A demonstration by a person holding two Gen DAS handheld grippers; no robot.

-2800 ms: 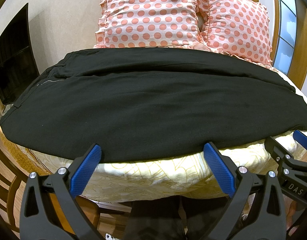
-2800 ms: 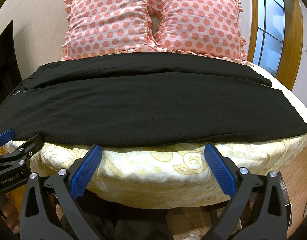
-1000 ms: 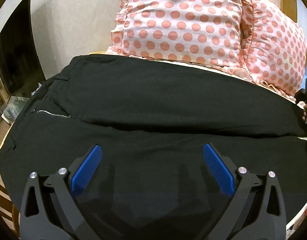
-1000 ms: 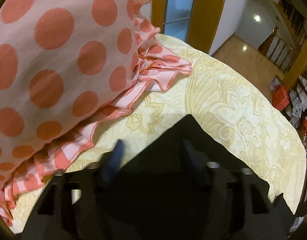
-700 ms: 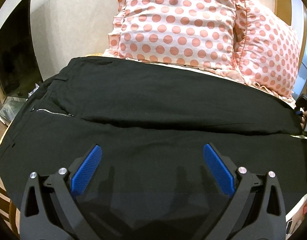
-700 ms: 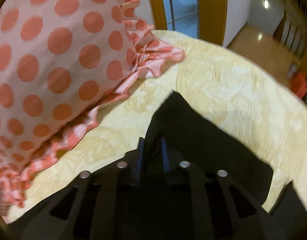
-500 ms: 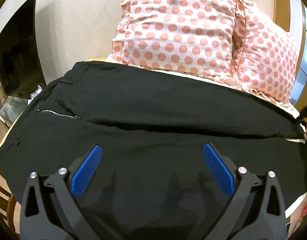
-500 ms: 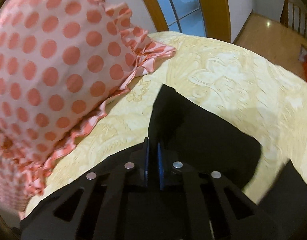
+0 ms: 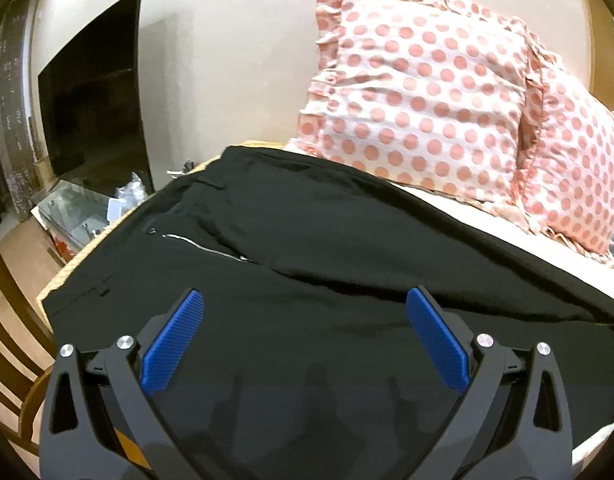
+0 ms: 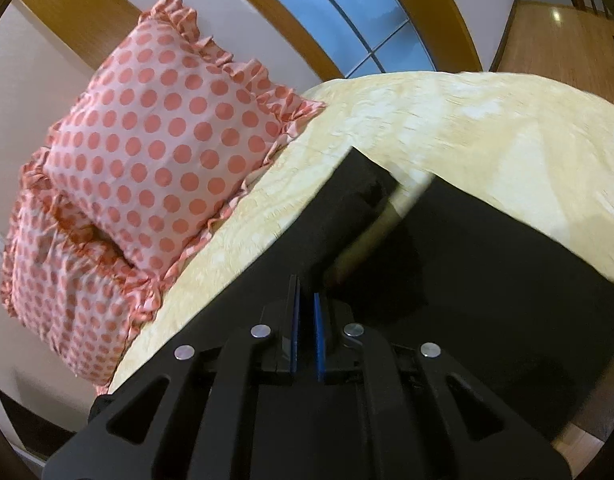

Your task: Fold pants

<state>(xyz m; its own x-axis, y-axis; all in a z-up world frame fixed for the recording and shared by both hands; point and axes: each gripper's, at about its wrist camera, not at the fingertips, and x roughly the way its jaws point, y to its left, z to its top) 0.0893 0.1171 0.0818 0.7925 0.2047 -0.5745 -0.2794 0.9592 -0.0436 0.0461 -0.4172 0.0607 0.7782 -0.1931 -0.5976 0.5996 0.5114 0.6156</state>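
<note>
Right gripper (image 10: 305, 312) clamps the black fabric pants (image 9: 307, 264) leg end; left gripper (image 9: 303, 344) hangs wide apart near the waistband. Next: carry the hem over to the waistband.

a home bedroom: bed (image 10: 447, 128), dotted pillows (image 9: 419, 104), television (image 9: 95, 100).

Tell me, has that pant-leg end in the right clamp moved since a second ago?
Yes. The right gripper, shut on the pant-leg end, has carried it away from the polka-dot pillow, lifting it off the yellow bedspread.

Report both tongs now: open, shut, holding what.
Left tongs: open, empty, above the black pants.
Right tongs: shut on the pants' leg end.
</note>
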